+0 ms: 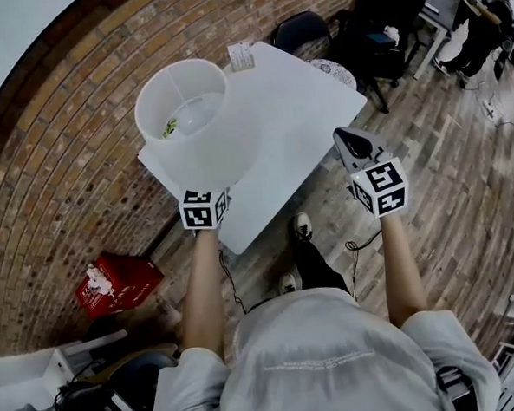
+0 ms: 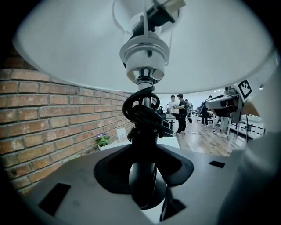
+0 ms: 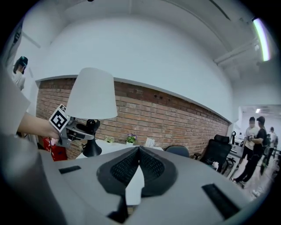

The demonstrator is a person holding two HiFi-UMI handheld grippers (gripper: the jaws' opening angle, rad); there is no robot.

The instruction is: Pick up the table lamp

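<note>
The table lamp has a wide white shade [image 1: 195,117] and a black stem [image 2: 142,145] with its black cord coiled round it. My left gripper [image 1: 206,193] reaches under the shade, and in the left gripper view its jaws [image 2: 145,176] are shut on the stem. In the right gripper view the shade [image 3: 92,94], the black base [image 3: 91,149] and the left gripper [image 3: 72,129] show at the left, by the white table's [image 1: 295,111] corner. I cannot tell whether the base touches the table. My right gripper [image 1: 350,138] hangs shut and empty past the table's right edge, its pads [image 3: 151,162] meeting.
A brick wall [image 1: 70,125] runs behind the table. A paper card [image 1: 241,55] and a small potted plant [image 3: 130,139] stand at the table's far edge. Dark office chairs [image 1: 303,28] stand beyond it. On the floor at the left lies a red box [image 1: 114,283]. People [image 2: 179,110] stand far off.
</note>
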